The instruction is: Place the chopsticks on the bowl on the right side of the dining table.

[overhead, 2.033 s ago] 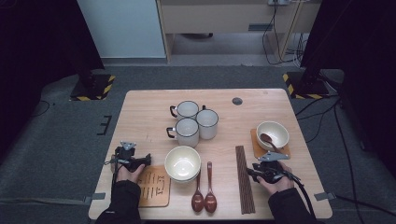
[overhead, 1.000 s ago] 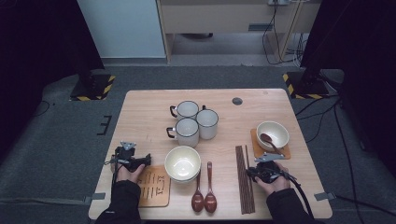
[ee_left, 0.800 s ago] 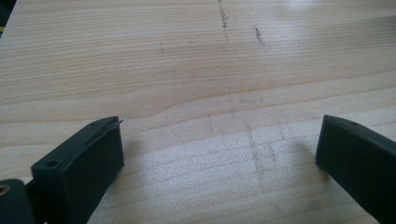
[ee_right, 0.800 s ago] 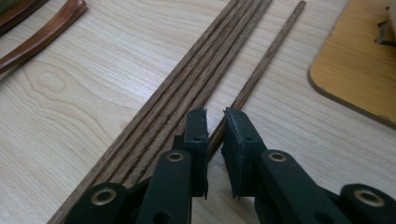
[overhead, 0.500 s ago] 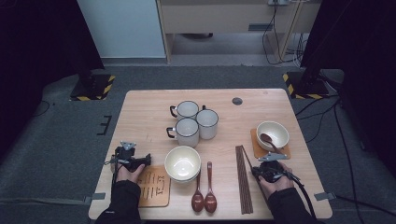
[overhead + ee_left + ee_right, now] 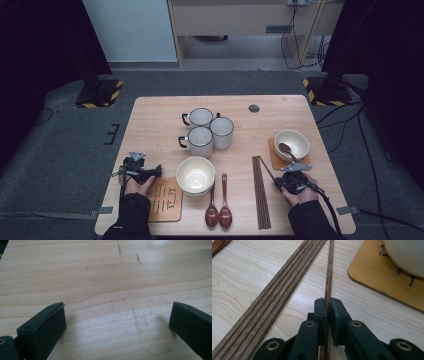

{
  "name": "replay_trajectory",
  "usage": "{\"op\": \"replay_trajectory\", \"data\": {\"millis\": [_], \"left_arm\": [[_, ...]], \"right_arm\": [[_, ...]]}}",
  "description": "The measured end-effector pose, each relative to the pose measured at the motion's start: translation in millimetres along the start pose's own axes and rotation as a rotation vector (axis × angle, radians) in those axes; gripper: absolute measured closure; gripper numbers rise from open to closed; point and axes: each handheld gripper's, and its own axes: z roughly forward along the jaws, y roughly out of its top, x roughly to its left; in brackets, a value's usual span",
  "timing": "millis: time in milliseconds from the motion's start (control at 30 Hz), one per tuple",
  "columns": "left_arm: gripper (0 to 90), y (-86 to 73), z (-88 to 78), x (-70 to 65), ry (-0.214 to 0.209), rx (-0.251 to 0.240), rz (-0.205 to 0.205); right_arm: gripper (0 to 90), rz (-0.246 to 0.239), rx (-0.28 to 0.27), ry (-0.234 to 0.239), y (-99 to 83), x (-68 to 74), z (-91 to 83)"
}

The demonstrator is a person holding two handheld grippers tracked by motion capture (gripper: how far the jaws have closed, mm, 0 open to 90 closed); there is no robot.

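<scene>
Several dark wooden chopsticks (image 6: 261, 195) lie in a bundle (image 6: 284, 290) on the table, front right. One chopstick (image 6: 329, 272) slants away from the bundle (image 6: 267, 170). My right gripper (image 6: 328, 302) has just been closing, and its pads now press on that stick's near end (image 6: 278, 183). Just beyond it, a white bowl (image 6: 292, 143) with a brown spoon inside sits on a wooden coaster (image 6: 374, 275). At the front left my left gripper (image 6: 156, 171) rests low over bare wood, its jaws wide open (image 6: 117, 315) with nothing between them.
Three white mugs (image 6: 200, 141) cluster at mid-table. A stack of white bowls (image 6: 195, 175) stands in front of them, with two brown spoons (image 6: 218, 215) to its right. A patterned wooden coaster (image 6: 165, 200) lies by the left hand. A table edge (image 6: 225, 233) runs close below.
My right hand has shifted a little to the left toward the chopsticks, and one chopstick now lies slanted off the bundle in its jaws. The left hand has kept still.
</scene>
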Motion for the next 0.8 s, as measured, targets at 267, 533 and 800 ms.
{"op": "replay_trajectory", "data": {"millis": [267,533,800], "left_arm": [[0.0,0.0,0.2,-0.2,0.000,-0.002,-0.002],[0.0,0.0,0.1,-0.1,0.000,-0.002,-0.002],[0.0,0.0,0.0,0.0,0.000,0.000,0.000]], "right_arm": [[76.8,0.007,-0.035,-0.006,-1.1,1.0,-6.7],[76.6,0.013,-0.059,-0.009,-9.4,4.9,-18.5],[77.7,0.031,-0.042,-0.015,-17.5,3.7,-20.1]]}}
